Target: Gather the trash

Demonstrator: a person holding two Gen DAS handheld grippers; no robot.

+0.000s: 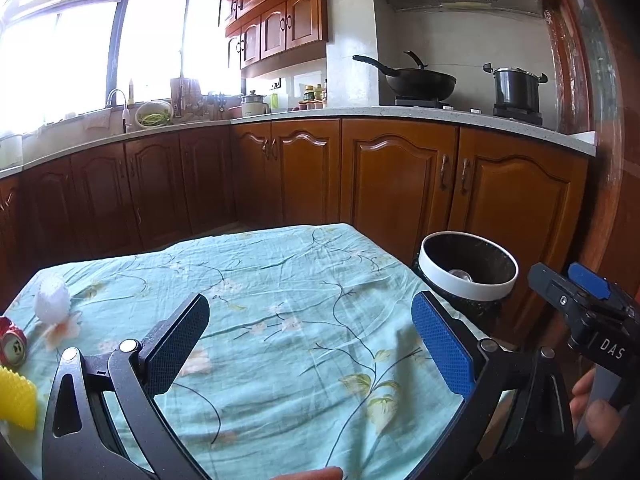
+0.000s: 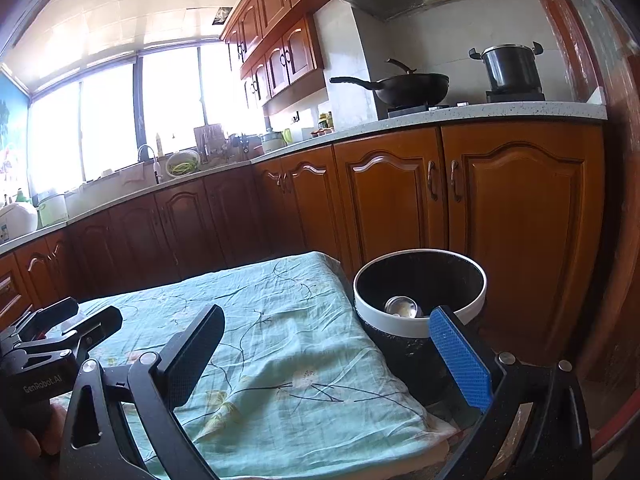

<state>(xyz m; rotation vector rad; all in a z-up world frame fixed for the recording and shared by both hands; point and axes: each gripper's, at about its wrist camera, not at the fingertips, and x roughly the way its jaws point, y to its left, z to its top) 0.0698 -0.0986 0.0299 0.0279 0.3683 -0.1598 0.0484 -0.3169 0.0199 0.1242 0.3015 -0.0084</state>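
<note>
Left wrist view, nearest first: left gripper [image 1: 310, 344] spread wide over the floral cloth of the surface [image 1: 280, 280], nothing between the fingers, black pad on one side, blue on the other. Off to the left edge of that view, all well outside the gap: yellow spiky piece [image 1: 16, 402] closest, then crushed red can [image 1: 13, 342], then white foam netting [image 1: 52, 299] farthest along the cloth. Lined up roughly along the surface's left edge, running away from the camera; can's long axis hard to judge, cut off by the frame. Clearly nearer the left gripper than the right, so probably a swing to the left and a drop in height needed before any closing.

Right wrist view: right gripper [image 2: 332, 356] likewise spread wide and empty, held above the right corner of the cloth, blue finger overlapping the rim of the trash bin [image 2: 420, 322]. Bin standing just beside the surface's right edge, white rim, dark inside, something metallic and round at the bottom. Both tools level, pointing toward the cabinets [image 2: 400, 208].

Farther back: wok [image 1: 420, 80] and pot [image 1: 516, 88] on the stove.
</note>
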